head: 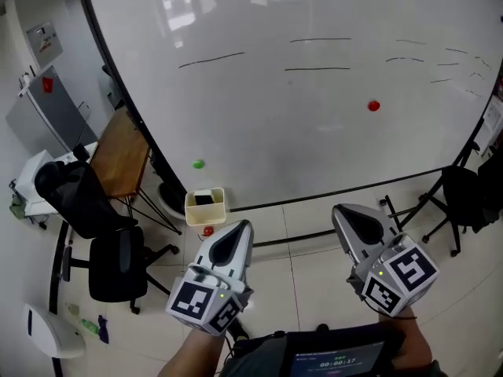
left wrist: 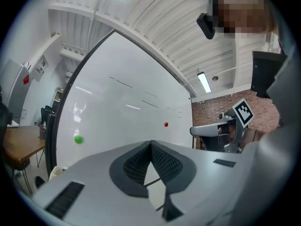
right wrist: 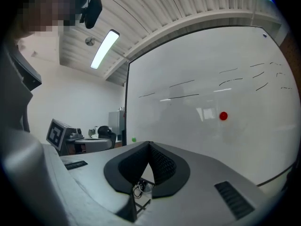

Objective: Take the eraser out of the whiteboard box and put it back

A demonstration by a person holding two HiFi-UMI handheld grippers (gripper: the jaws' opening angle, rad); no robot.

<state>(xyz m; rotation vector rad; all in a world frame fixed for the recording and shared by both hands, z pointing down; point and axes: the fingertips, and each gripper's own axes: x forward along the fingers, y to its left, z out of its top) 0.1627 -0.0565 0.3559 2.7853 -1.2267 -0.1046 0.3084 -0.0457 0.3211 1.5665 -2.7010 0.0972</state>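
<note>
A cream whiteboard box point(head: 205, 209) hangs at the lower edge of the big whiteboard point(head: 314, 132), with the dark eraser point(head: 203, 199) lying in it. My left gripper point(head: 245, 225) is just right of and below the box, apart from it, its jaws shut with nothing between them point(left wrist: 151, 143). My right gripper point(head: 338, 209) is further right, level with the board's lower edge, also shut and empty point(right wrist: 149, 143). Both point level at the board.
A green magnet point(head: 198, 164) and a red magnet point(head: 373, 106) sit on the board, and a red one point(head: 207, 230) is under the box. At left stand a wooden table point(head: 119, 154), a black office chair point(head: 110, 265) and a grey cabinet point(head: 43, 112). Black stand legs point(head: 440, 210) are at right.
</note>
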